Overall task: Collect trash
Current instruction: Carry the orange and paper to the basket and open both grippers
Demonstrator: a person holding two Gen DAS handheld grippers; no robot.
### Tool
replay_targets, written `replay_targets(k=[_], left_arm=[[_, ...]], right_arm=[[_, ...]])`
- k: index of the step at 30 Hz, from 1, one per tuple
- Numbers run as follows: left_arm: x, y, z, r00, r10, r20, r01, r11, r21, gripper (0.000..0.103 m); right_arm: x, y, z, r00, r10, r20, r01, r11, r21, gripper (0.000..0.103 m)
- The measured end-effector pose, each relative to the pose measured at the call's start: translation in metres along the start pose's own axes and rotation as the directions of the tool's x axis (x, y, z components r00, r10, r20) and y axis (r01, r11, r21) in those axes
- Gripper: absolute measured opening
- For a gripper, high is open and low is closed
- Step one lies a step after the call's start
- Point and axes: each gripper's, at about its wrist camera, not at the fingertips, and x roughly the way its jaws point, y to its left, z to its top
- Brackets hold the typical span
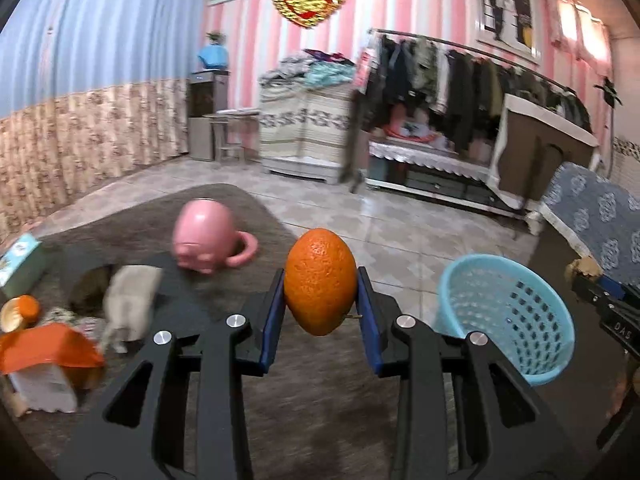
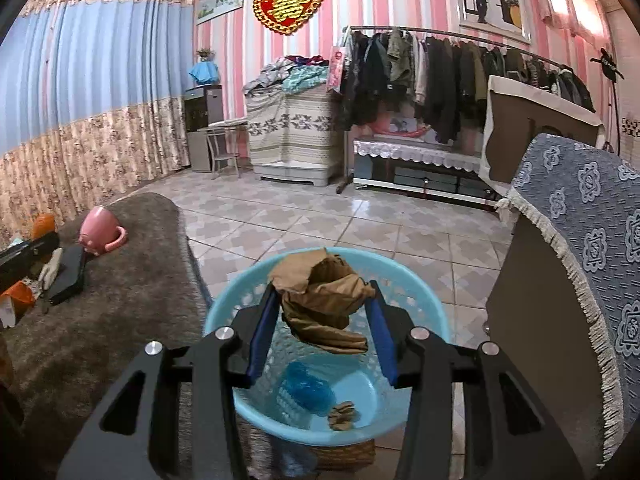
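My left gripper is shut on an orange and holds it above the brown rug. My right gripper is shut on a crumpled brown paper wad, held right over the light blue basket. The basket holds a blue plastic wrapper and a small brown scrap. In the left wrist view the basket stands to the right of the orange, with the right gripper at the frame's right edge.
On the rug lie a pink mug on its side, a grey cloth, a black flat object, an orange-and-white box and orange peel. A cloth-covered chair stands right of the basket. Tiled floor lies beyond.
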Motion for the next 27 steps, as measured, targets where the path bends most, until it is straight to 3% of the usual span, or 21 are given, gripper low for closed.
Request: replay_targets(k=[5, 16, 24, 26, 27], left_arm=[[0.020, -0.040, 0.003, 0.997, -0.075, -0.013, 0.075, 0.996, 0.045, 0.033], [0.074, -0.121, -0.006, 0.965, -0.245, -0.096, 0.257, 0.955, 0.147, 0.034], [0.110, -0.163, -0.009, 0.943, -0.294, -0.156, 0.322, 0.924, 0.206, 0.034], [0.117, -0.169, -0.008, 0.937, -0.304, -0.173, 0.337, 0.917, 0.211, 0.036], [0.118, -0.170, -0.007, 0.936, -0.306, -0.177, 0.339, 0.917, 0.211, 0.042]], right_arm=[[0.003, -0.014, -0.003, 1.000, -0.031, -0.001, 0.031, 0.999, 0.009, 0.044], [0.020, -0.046, -0.018, 0.996, -0.084, -0.038, 0.087, 0.992, 0.089, 0.044], [0.030, -0.060, -0.022, 0.992, -0.108, -0.058, 0.114, 0.986, 0.118, 0.044], [0.034, -0.062, -0.021, 0.992, -0.109, -0.060, 0.115, 0.986, 0.116, 0.044], [0.035, -0.060, -0.021, 0.992, -0.110, -0.060, 0.116, 0.987, 0.115, 0.044]])
